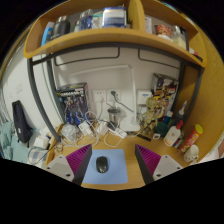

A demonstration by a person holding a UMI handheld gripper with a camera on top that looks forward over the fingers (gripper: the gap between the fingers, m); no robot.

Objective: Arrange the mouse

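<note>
Cluttered bench (60,172) under a shelf (100,40), blue mat (112,173) near, and the tool (109,158) spread wide with the mouse (102,165) between its fingers, untouched — light, rigid, probably slick, best pinched across its sides.

Gripper-mounted wide-angle view, facing cluttered desk (120,175) and shelf (110,40)

Gripper (103,163) level, aimed forward over desk. Fingers spread wide, clear gap between. Left finger's magenta pad (75,158) and right finger's pad (150,158) both face inward, uncovered. Nothing pressed by either pad.
</note>
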